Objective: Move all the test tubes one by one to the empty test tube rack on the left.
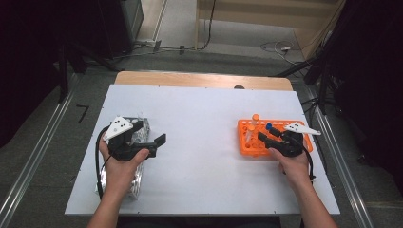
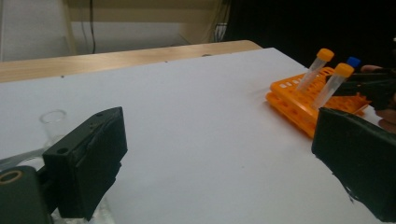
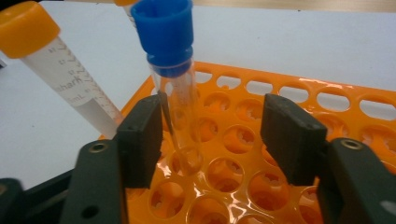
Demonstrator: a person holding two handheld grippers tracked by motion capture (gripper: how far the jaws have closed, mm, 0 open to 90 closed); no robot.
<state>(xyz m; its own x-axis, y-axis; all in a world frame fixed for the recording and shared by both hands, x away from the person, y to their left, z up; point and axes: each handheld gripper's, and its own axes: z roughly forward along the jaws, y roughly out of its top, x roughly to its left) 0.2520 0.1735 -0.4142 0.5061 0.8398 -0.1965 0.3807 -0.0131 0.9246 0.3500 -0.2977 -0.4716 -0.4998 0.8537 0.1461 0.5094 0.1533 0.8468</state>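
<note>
The right tongs [image 3: 210,135] stand wide apart over the orange rack [image 3: 289,140], with a blue-capped tube [image 3: 170,70] between the jaws, close against the left one, its clear bottom seated in a rack hole; I cannot tell whether that jaw touches it. Just beside it an orange-capped tube [image 3: 56,65] leans out of the rack. The rack [image 1: 273,137] sits on the right part of the white worktop [image 1: 199,142]. Well apart, at the left side, the left tongs [image 1: 159,142] hang wide and hold nothing, above a crinkled silvery pack [image 1: 138,175]. In the left gripper view a clear open tube [image 2: 53,123] stands behind the left jaw.
</note>
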